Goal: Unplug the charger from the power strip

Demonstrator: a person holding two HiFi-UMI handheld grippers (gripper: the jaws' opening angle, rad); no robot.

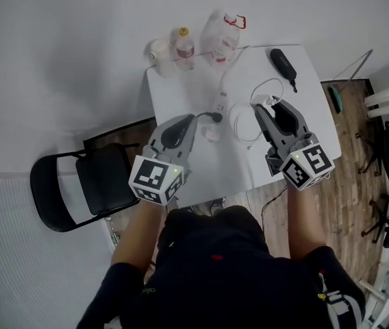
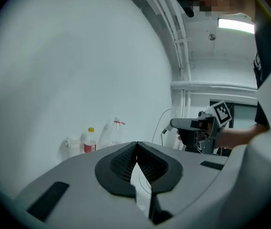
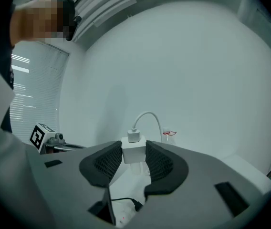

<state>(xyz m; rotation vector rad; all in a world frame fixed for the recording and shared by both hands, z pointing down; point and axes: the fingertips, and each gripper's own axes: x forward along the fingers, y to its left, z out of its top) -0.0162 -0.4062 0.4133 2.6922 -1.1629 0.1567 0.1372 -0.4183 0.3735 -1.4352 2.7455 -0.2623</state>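
Observation:
My right gripper (image 1: 268, 106) (image 3: 134, 150) is lifted above the table, level, shut on the white charger (image 3: 134, 152) (image 1: 271, 102). The charger's white cable (image 3: 150, 117) arches up from its top and loops down to the table (image 1: 263, 88). The white power strip (image 1: 218, 108) lies on the table below, between the two grippers, with a black plug (image 1: 215, 117) still in it. My left gripper (image 1: 193, 117) (image 2: 136, 147) is also raised, its jaws shut together on nothing. In the left gripper view the right gripper (image 2: 173, 124) shows off to the right.
The small white table (image 1: 181, 88) stands against a white wall. At its back edge are a red-labelled bottle (image 1: 183, 46), a clear jug (image 1: 222, 36) and a small white roll (image 1: 159, 50). A black oblong object (image 1: 283, 64) lies at back right. A black folding chair (image 1: 88, 184) stands left.

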